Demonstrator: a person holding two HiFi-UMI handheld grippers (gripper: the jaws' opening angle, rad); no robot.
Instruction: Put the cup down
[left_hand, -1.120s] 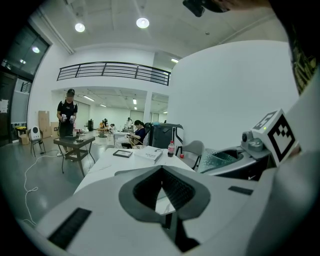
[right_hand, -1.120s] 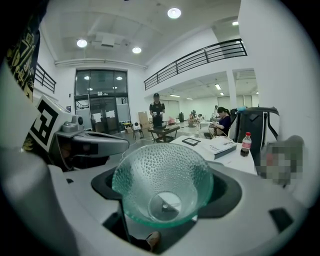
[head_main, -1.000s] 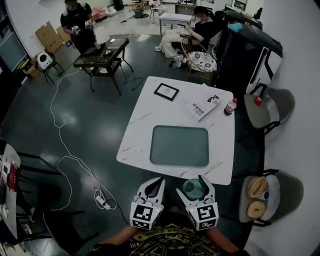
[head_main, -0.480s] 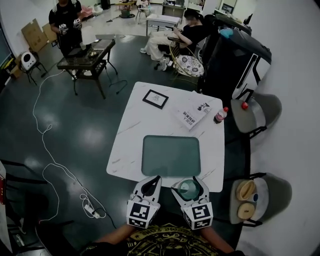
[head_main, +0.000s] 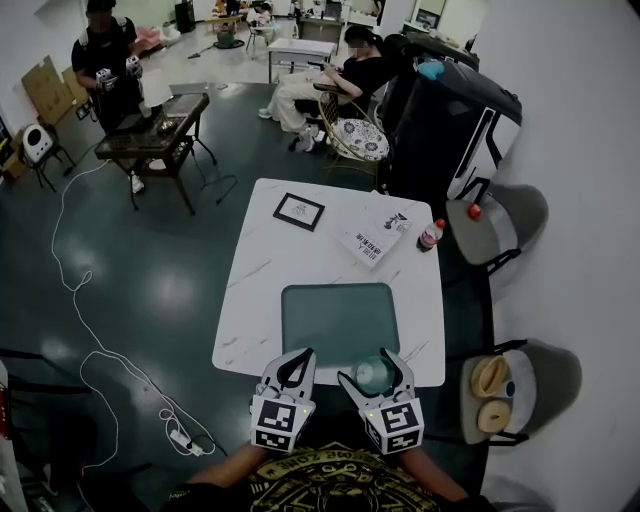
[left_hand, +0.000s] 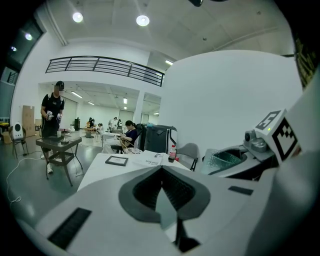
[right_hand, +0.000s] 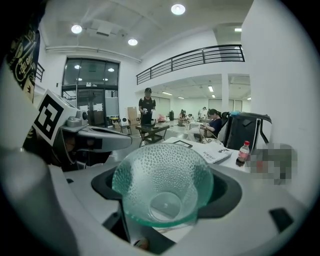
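A pale green dimpled glass cup (right_hand: 162, 185) sits upright between the jaws of my right gripper (right_hand: 165, 195), which is shut on it. In the head view the cup (head_main: 372, 373) hangs at the near edge of the white marble table (head_main: 260, 280), just in front of a green mat (head_main: 340, 318). The right gripper (head_main: 375, 372) holds it there. Beside it, my left gripper (head_main: 292, 368) has its jaws closed together with nothing between them. In the left gripper view, that gripper (left_hand: 161, 192) points over the table, and the cup (left_hand: 222, 161) shows to its right.
On the table's far half lie a black picture frame (head_main: 299, 211), an open book (head_main: 377, 237) and a small red-capped bottle (head_main: 430, 235). Two grey chairs (head_main: 500, 215) stand along the right side. A white cable (head_main: 90, 330) runs over the floor at left. People are farther back.
The view and both grippers have moved forward to the table's near edge. The cup now hangs over that edge instead of short of it. Both grips are unchanged.
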